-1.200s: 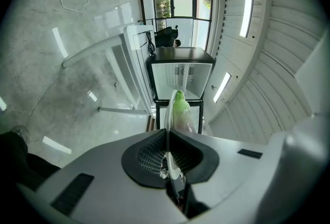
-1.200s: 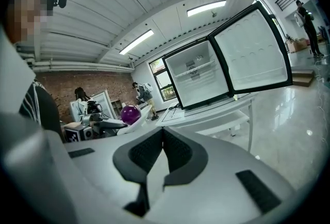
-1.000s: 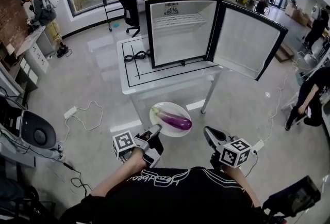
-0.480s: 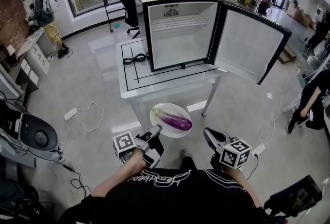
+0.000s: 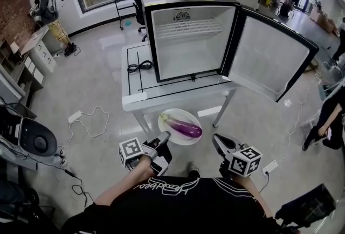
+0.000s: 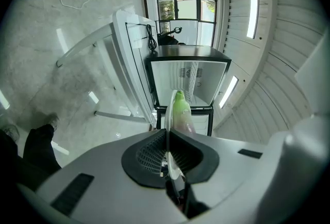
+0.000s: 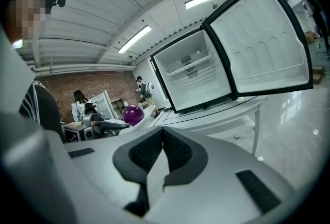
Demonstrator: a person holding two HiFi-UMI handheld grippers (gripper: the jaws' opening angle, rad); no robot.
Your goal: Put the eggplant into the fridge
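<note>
A purple eggplant point(image 5: 186, 128) with a green stem lies on a white plate point(image 5: 171, 116) held in the air before the table. My left gripper point(image 5: 163, 136) is shut on the plate's near rim. In the left gripper view the plate point(image 6: 168, 114) stands edge-on between the pads, with the eggplant's stem point(image 6: 180, 113) beyond it. My right gripper point(image 5: 215, 139) hangs to the plate's right, shut and empty. In the right gripper view that gripper point(image 7: 162, 138) has the eggplant point(image 7: 133, 113) off to its left. The small fridge point(image 5: 188, 39) stands on the white table point(image 5: 135, 95), its door point(image 5: 272, 57) swung open to the right.
A black cable point(image 5: 141, 67) lies on the table left of the fridge. On the floor to the left are a power strip point(image 5: 74, 116) with its cord and a dark machine point(image 5: 35, 141). Several people sit behind the fridge. Another person point(image 5: 329, 114) stands at the right edge.
The table and open fridge have come closer in the head view. Both grippers and the plate with the eggplant have advanced together toward them, keeping their places relative to each other.
</note>
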